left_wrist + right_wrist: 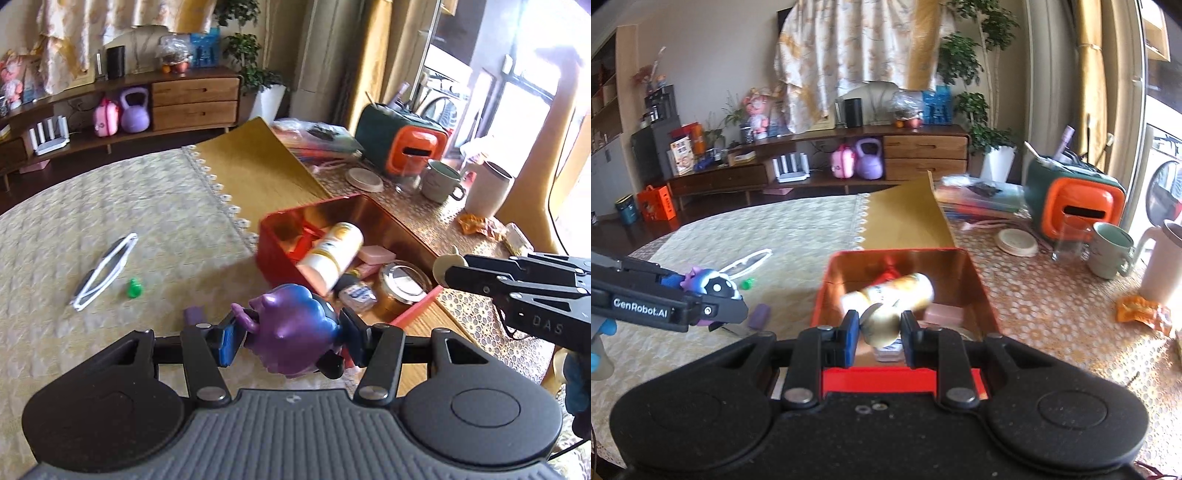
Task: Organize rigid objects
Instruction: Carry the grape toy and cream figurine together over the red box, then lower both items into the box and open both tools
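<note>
My left gripper (291,332) is shut on a purple and blue toy figure (295,317), held above the table just left of the red box (275,254). From the right wrist view the same toy (714,285) shows in the left gripper (716,301) at the far left. My right gripper (879,326) is shut on a small cream round object (881,318) over the near end of the red box (979,280). In the box lie a white and yellow bottle (332,251), a pink case (376,254) and a round tin (400,280).
White glasses (103,271), a green bit (134,288) and a purple piece (194,314) lie on the cloth at left. Behind the box a gold lid (258,166) leans. A mug (441,181), a white jug (487,188) and an orange appliance (413,147) stand at right.
</note>
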Demonstrator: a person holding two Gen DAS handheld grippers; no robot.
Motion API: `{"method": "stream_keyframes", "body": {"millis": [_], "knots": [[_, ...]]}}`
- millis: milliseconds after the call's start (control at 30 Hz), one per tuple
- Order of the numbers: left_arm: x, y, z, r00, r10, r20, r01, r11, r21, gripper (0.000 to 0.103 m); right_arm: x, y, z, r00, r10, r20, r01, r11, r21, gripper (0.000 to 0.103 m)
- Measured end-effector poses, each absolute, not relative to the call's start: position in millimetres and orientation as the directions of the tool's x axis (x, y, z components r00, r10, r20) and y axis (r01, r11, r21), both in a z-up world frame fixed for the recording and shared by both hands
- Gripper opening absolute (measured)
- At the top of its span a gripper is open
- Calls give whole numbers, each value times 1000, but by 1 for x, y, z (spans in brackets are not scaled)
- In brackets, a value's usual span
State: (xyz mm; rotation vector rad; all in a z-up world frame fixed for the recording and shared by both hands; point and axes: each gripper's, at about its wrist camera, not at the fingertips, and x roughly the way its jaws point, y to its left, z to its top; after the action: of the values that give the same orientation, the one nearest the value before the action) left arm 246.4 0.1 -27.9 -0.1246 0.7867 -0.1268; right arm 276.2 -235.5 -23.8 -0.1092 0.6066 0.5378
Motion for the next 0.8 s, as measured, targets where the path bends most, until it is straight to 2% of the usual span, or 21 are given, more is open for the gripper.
{"method": "stream_keyframes", "body": {"millis": [467, 800], "knots": [[293, -73, -46, 656, -206, -726, 164, 978, -130, 55, 319, -268, -40, 680, 422, -600, -454, 884, 107, 21], [337, -93, -73, 614, -183, -767, 150, 982, -115, 55, 347, -267, -60, 650, 415, -637, -437, 890, 133, 21]]}}
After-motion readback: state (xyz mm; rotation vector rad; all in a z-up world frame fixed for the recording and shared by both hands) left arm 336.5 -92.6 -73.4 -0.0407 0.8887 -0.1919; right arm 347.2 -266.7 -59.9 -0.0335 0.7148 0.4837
